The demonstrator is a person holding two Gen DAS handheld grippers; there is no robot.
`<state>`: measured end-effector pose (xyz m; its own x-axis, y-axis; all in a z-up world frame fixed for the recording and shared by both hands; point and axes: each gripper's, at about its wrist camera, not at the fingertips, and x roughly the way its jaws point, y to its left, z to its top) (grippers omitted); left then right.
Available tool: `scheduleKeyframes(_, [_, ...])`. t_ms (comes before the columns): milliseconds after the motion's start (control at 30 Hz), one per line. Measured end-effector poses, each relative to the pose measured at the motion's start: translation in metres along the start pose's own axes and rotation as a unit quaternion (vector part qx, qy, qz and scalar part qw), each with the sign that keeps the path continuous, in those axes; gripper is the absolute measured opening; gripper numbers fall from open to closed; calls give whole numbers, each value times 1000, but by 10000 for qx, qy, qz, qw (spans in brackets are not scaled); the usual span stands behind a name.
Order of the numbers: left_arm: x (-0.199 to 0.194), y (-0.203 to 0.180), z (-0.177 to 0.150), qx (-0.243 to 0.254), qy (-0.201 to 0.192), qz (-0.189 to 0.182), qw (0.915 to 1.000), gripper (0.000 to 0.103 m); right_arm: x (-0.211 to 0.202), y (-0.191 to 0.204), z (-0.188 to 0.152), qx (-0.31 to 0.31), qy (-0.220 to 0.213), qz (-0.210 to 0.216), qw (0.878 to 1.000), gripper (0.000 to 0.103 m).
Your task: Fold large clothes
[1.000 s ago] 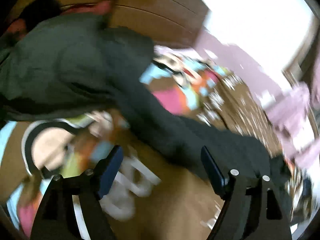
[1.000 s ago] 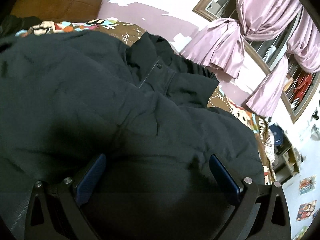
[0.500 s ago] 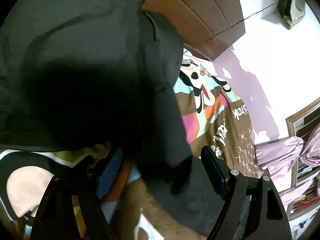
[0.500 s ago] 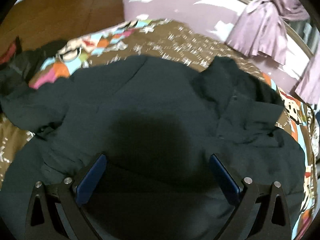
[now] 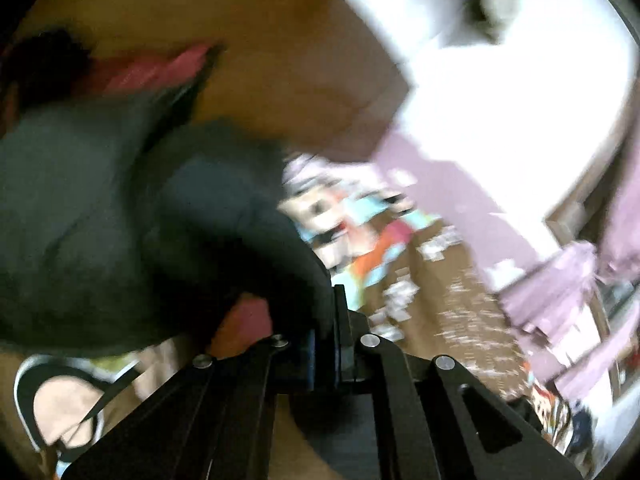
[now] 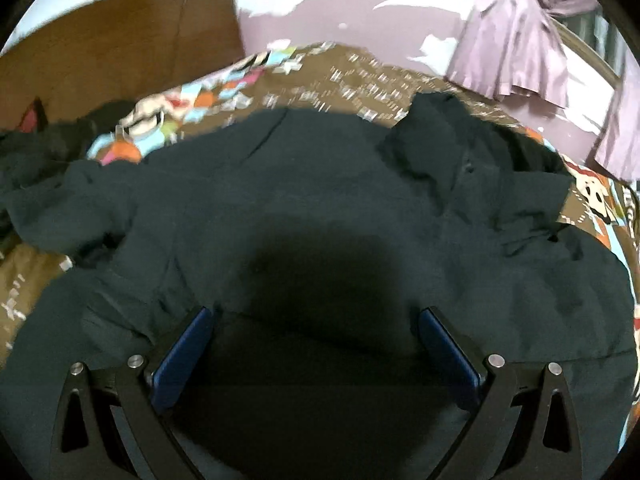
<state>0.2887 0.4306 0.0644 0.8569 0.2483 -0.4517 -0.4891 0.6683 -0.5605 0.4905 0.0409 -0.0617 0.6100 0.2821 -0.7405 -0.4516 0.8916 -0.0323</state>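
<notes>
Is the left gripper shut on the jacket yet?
Shut on it. The left gripper has its fingers together with a dark jacket fold pinched between them.

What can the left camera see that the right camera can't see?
Only the left wrist view shows the left gripper, shut on a dark fold of the jacket, with a pink-red cloth behind; it is blurry. Only the right wrist view shows the right gripper, open above the jacket, which lies spread out, and its collar. Both show the dark jacket, the patterned bedspread, the wooden headboard and the purple curtains.
</notes>
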Motion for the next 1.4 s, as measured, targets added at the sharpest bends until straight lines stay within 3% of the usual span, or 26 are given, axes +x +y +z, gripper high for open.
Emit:
scheduleKeyframes(100, [-27, -54, 3, 741, -268, -741, 9941, 4, -24, -25, 4, 267, -222, 115, 9993, 103])
scheduleKeyframes(233, [-64, -132, -7, 1549, -427, -1750, 9714, 4, -55, -68, 0, 580, -346, -21, 9977, 103])
scheduleKeyframes(400, [-84, -213, -47, 2268, -281, -2401, 9435, 4, -93, -124, -16, 828, -423, -177, 9955, 103])
scheduleKeyframes(533, [-84, -277, -100, 2863, 129, -2728, 9184, 4, -121, -172, -35, 1021, -489, -280, 9932, 103])
scheduleKeyframes(600, [-80, -300, -125, 3083, 367, -2831, 9074, 4, -131, -195, -45, 1156, -494, -338, 9915, 103])
scheduleKeyframes(833, [-61, -363, -252, 4066, 1346, -2959, 8538, 4, -142, -258, -81, 1784, -345, -276, 9830, 103])
scheduleKeyframes(1033, [-28, -371, -369, 4621, 2416, -2647, 8112, 4, -149, -293, -97, 2602, -364, 640, 9628, 103])
scheduleKeyframes(1100, [-23, -357, -399, 4717, 2721, -2487, 8010, 4, -149, -297, -101, 2842, -371, 1053, 9522, 103])
scheduleKeyframes(1267, [-13, -325, -433, 4864, 3043, -2270, 7869, 4, -135, -289, -104, 3244, -122, 1906, 9264, 103])
scheduleKeyframes(1400, [-15, -316, -428, 4715, 3118, -2307, 7920, 4, -121, -280, -107, 3495, 175, 2085, 9133, 99])
